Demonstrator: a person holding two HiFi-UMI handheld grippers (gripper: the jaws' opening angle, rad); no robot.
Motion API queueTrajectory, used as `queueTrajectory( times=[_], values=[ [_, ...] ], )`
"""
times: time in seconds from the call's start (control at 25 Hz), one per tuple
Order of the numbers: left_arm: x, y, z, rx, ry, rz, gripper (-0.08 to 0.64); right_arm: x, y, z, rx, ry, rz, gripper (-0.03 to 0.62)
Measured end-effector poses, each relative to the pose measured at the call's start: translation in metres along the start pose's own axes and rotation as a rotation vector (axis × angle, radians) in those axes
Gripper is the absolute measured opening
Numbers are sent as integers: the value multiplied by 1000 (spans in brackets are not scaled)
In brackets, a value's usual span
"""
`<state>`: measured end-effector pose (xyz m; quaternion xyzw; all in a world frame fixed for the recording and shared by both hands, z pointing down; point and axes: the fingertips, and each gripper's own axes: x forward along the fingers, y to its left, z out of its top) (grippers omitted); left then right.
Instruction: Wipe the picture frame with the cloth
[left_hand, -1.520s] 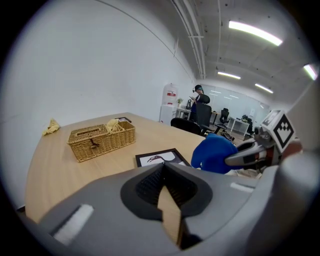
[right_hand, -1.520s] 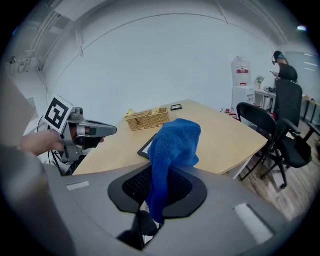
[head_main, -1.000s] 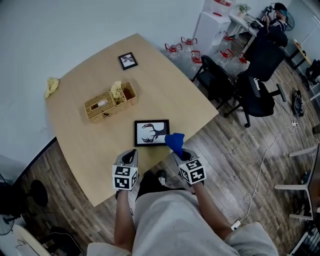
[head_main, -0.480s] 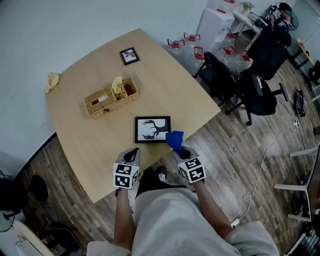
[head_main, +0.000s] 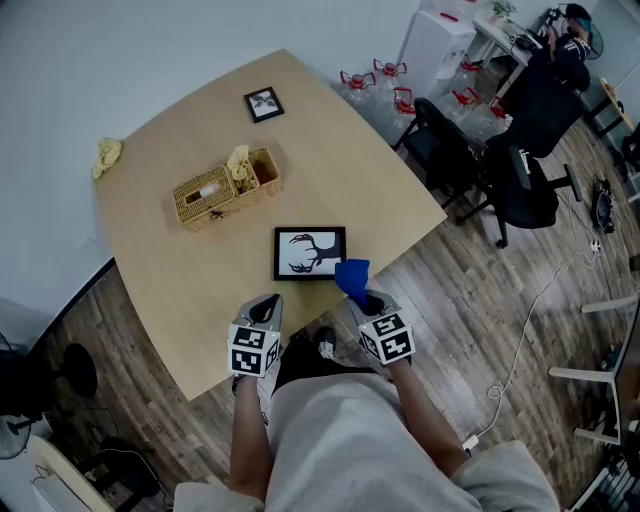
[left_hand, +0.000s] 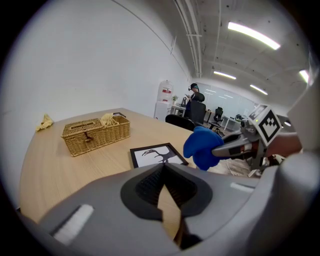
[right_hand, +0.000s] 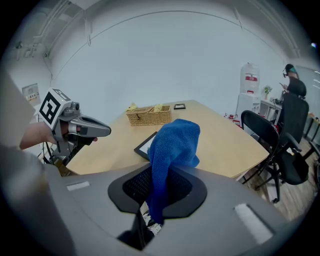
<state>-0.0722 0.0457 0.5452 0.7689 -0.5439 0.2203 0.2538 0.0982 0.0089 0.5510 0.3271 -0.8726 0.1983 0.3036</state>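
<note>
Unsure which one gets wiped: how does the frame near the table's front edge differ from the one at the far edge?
The near frame looks larger than the far frame. The near frame shows a dark antlered silhouette on white; the far frame's picture is too small to read. The near frame lies by the blue cloth, the far frame beyond the basket. Both are black-edged and lie flat.
</note>
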Motion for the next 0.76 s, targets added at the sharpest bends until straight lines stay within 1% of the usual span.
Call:
queueTrajectory(
  times=[0.44, 0.6, 0.76],
  values=[
    [0, 6, -3, -12, -4, 5, 52, -1, -2, 3, -2, -7, -15, 48],
    [-2, 11, -7, -19, 12, 23, 52, -1, 0, 4, -4, -10, -13, 48],
    [-3, 12, -10, -25, 12, 23, 52, -1, 0, 4, -4, -13, -15, 48]
  ],
)
